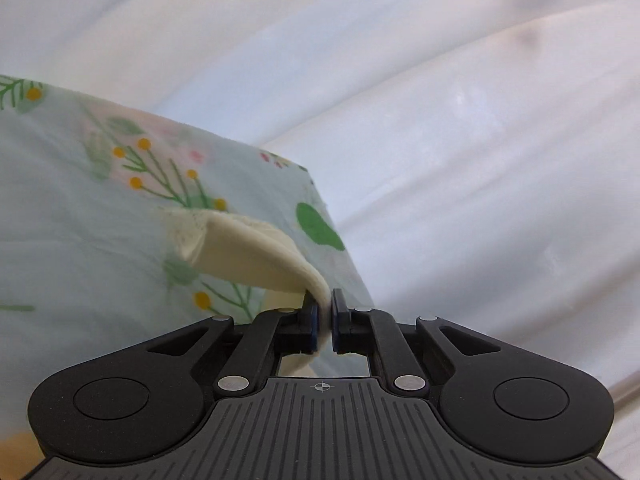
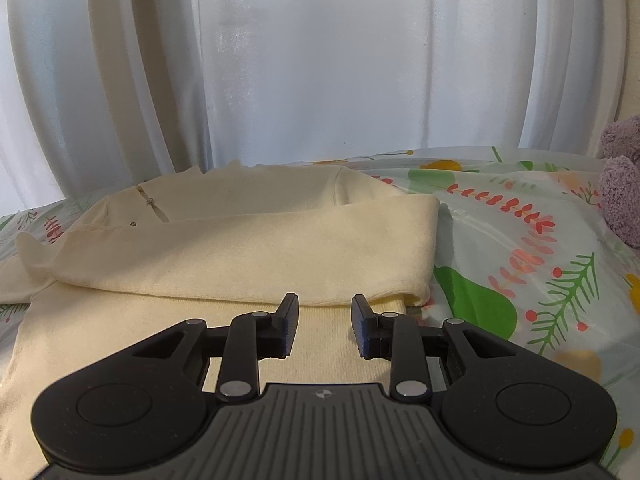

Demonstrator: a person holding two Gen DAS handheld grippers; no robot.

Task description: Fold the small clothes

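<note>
White curtains (image 2: 320, 60) behind; left gripper (image 1: 325, 316) fingers pinch the cream garment (image 1: 256, 252), right gripper (image 2: 324, 326) fingers apart.

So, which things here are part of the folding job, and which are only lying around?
Part of the job:
cream garment, partly folded
left gripper, shut on a cream fabric edge
right gripper, open above the garment

Lying about:
floral sheet
purple plush item
white curtain

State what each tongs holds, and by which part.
Left tongs pinch a folded edge of the cream garment. Right tongs are open over the garment, holding nothing.
</note>
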